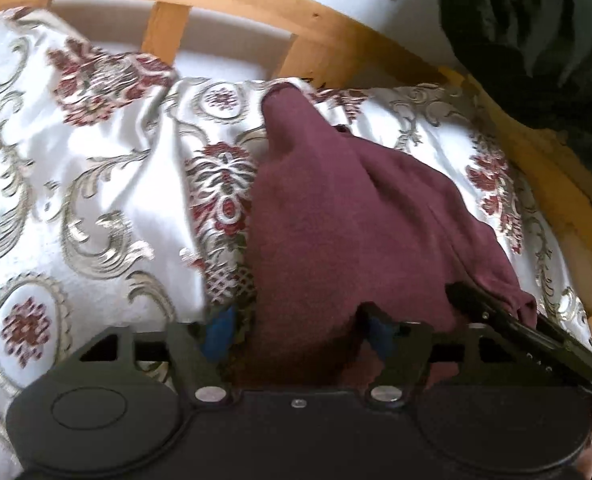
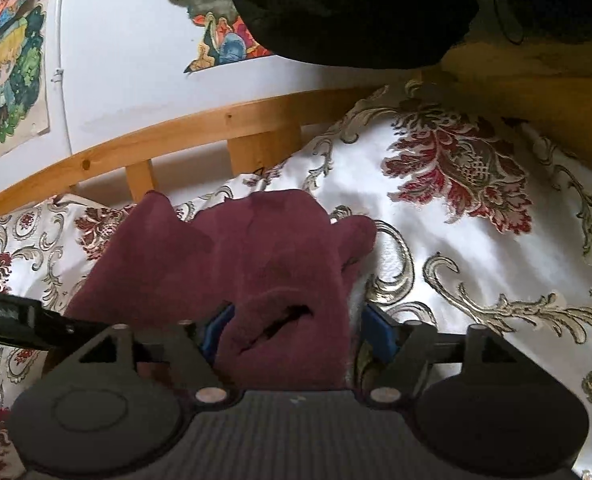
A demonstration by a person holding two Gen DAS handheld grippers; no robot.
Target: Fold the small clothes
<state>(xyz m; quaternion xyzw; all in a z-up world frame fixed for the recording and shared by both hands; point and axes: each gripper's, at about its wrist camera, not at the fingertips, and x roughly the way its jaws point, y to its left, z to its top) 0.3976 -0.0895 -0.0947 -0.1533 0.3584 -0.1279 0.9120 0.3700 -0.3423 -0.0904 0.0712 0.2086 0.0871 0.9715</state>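
Note:
A small maroon garment (image 1: 336, 208) lies bunched on a white bedspread with red and gold floral pattern (image 1: 95, 168). My left gripper (image 1: 300, 328) has its blue-padded fingers (image 1: 219, 332) spread wide, with the garment's near edge lying between them. In the right wrist view the same garment (image 2: 223, 252) lies between the spread blue fingers (image 2: 380, 332) of my right gripper (image 2: 291, 332), a fold of cloth heaped between them. The other gripper's black body shows at the right in the left wrist view (image 1: 536, 332) and at the left in the right wrist view (image 2: 15, 316).
A wooden bed rail (image 1: 255, 4) with slats runs along the far side, a white wall with colourful pictures (image 2: 15, 76) behind it. A dark green-black cloth mass (image 1: 536, 32) sits at the far right corner, also at the top in the right wrist view (image 2: 356, 8).

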